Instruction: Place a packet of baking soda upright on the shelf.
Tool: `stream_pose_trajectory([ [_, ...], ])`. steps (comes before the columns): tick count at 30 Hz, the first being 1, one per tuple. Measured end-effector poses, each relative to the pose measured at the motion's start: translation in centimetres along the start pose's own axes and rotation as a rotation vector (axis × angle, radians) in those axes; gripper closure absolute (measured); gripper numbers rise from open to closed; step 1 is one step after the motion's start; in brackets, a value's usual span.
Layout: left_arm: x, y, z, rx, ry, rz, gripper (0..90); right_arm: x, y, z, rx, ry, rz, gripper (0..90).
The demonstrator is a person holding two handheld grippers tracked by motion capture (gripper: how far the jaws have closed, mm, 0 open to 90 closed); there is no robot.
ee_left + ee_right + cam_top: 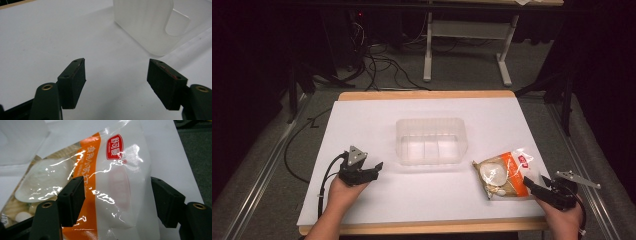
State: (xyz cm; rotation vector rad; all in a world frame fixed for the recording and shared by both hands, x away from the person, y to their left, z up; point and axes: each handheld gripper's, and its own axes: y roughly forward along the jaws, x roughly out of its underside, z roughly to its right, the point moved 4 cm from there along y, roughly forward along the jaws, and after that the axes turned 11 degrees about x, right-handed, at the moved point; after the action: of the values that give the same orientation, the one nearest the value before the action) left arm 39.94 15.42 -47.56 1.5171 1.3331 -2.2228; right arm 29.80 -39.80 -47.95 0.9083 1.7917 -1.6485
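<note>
Landmark: clear plastic container, mid-worktop, empty as far as can be seen.

Snack packet lies flat on the worktop, to the right of the container and nearer the person, apart from it.

Right gripper sits at the packet's near right edge. In the right gripper view the jaws stand apart, straddling the packet's white and orange end, not yet clamped.

Left gripper rests left of the container, jaws apart on nothing; container wall lies ahead of it.

Judgement: step in hand is the grasp. Film looks slick and slack, so close on the flat sealed edge, not the bulging contents, then lift slowly.
</note>
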Motion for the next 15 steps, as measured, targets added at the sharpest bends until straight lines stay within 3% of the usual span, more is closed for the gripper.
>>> stream_pose_trajectory([
  [7, 0.0, 0.0, 0.1, -0.004, 0.011, -0.009, 31.5, -0.9, -1.4, -1.1, -0.022, -0.041, 0.096, 41.0],
  [15, 0.1, -0.2, 0.1, -0.012, 0.026, -0.015, 31.3, -1.5, -2.0, -1.9, -0.041, -0.076, 0.152, 48.9],
])
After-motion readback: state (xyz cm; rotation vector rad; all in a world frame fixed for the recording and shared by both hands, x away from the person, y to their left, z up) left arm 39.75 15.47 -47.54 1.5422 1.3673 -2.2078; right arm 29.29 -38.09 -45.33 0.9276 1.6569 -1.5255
